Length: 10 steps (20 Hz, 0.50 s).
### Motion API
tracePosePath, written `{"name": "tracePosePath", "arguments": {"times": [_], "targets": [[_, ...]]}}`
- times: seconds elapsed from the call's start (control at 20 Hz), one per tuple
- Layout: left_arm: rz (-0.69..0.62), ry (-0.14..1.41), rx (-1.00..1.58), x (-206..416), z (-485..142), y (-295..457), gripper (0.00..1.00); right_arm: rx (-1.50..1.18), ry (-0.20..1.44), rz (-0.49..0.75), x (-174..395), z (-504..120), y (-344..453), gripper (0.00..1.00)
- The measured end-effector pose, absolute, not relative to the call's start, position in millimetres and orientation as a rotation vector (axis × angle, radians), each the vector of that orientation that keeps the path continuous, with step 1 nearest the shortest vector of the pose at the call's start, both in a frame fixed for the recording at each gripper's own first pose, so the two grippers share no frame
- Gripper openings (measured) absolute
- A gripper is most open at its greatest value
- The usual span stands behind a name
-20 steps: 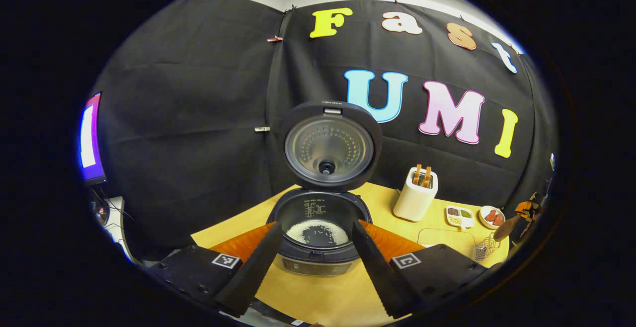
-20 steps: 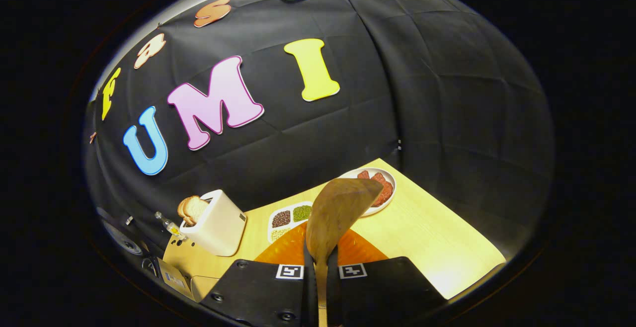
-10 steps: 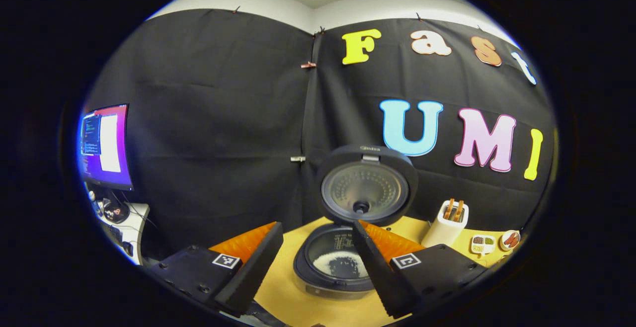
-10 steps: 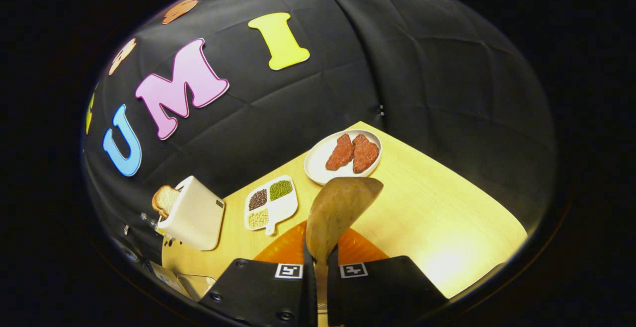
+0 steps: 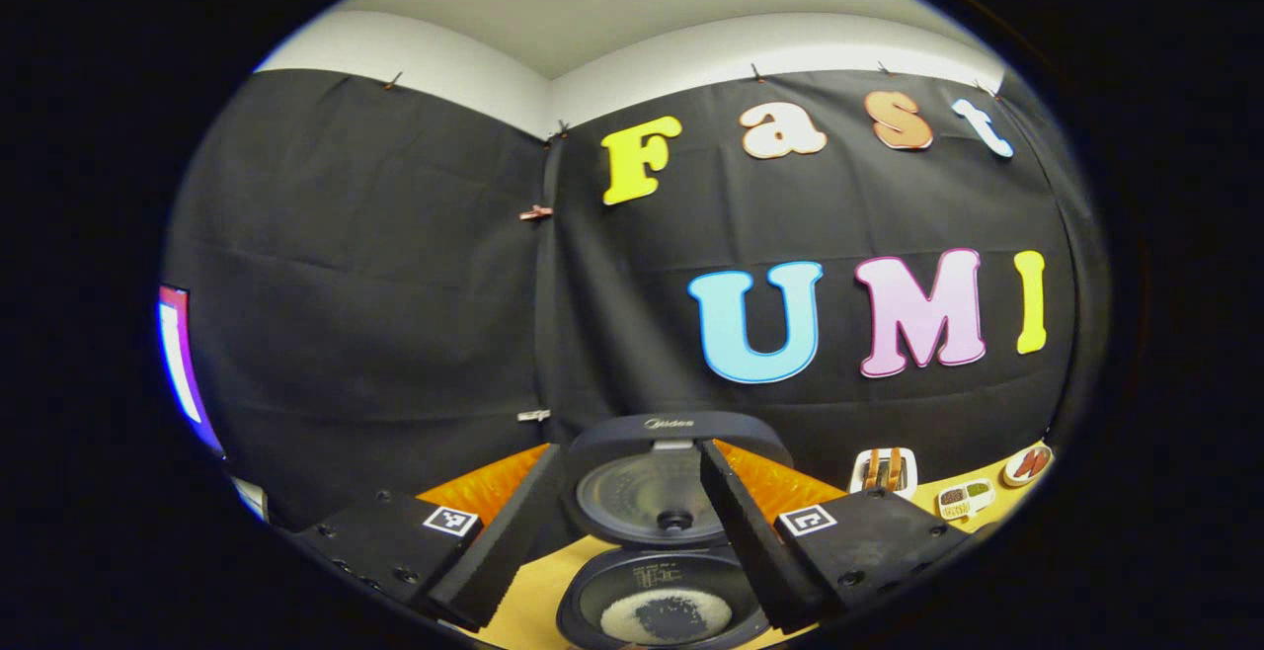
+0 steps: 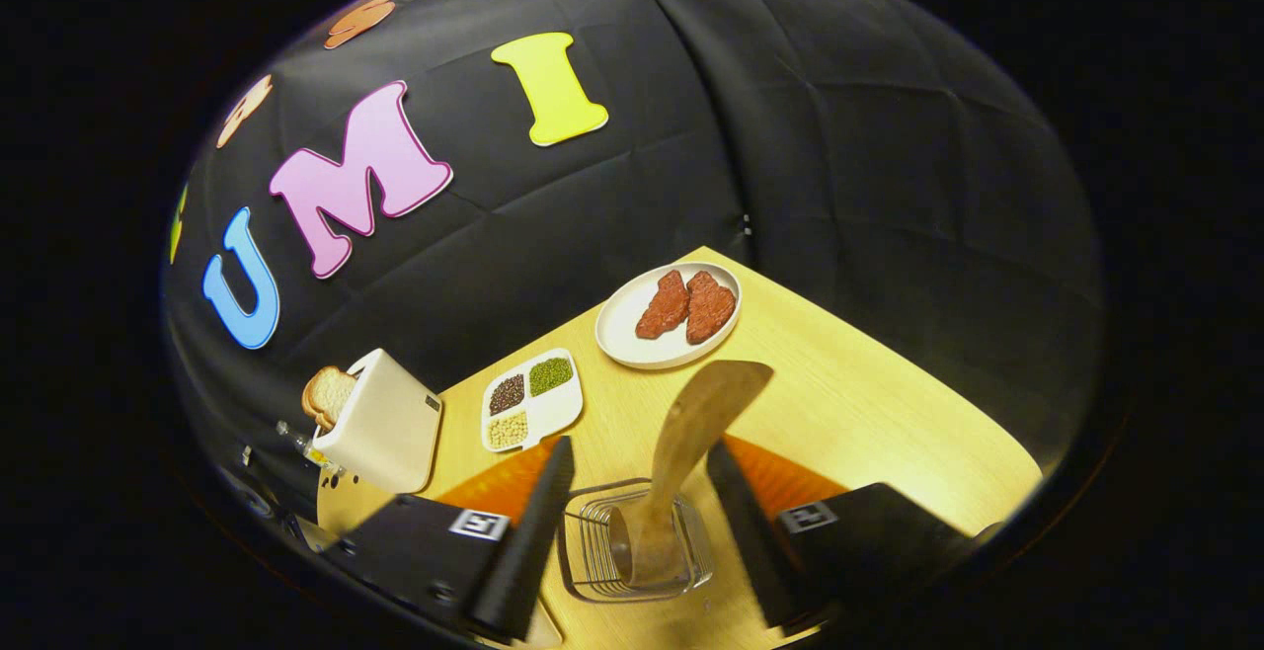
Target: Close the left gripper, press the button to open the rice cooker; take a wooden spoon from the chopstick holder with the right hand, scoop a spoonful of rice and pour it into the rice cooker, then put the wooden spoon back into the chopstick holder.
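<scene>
- The right gripper hangs just above a wire holder that stands near the front edge of the worktop. Its jaws are spread wide, one on each side of the holder, gripping nothing.
- The wooden spoon stands in the holder, handle end down among the wires. Its broad flat bowl sticks up and leans toward the far right corner.
- The spoon looks stiff, light and dry, with a smooth surface. It appears to rest loosely against the wires, so a nudge could probably tip it.
- For any fresh hold, the narrow neck just above the holder's rim seems best; the wide bowl would likely twist between the jaws.
- The holder itself looks light enough to slide or topple if bumped.
- Farther back on the worktop sit a toaster, a divided dish and a plate near the far corner.
- The left gripper hovers over the rice cooker, jaws wide apart and holding nothing.
- The cooker's lid stands upright and open. White rice lies in a ring in the dark inner pot.
- With the spoon in its holder, the task appears finished.
</scene>
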<state>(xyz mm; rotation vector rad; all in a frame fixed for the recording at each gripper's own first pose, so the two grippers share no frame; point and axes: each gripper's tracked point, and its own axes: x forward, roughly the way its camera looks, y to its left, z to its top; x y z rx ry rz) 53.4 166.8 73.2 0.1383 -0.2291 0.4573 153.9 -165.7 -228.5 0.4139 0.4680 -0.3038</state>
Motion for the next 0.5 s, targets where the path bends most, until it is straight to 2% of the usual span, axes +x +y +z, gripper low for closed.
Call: {"name": "tracePosePath", "arguments": {"times": [0.05, 0.4, 0.5], "targets": [[0.429, -0.24, 0.135, 65, 75, 165, 0.92, 0.392, 0.464, -0.311, 142, -224, -170, 1.0], [0.322, -0.325, 0.156, 127, 99, 181, 0.96, 0.26, 0.392, -0.361, 58, -173, -188, 0.98], [0.311, -0.34, 0.167, 139, 106, 193, 0.95, 0.239, 0.381, -0.364, 37, -161, -184, 0.98]]}}
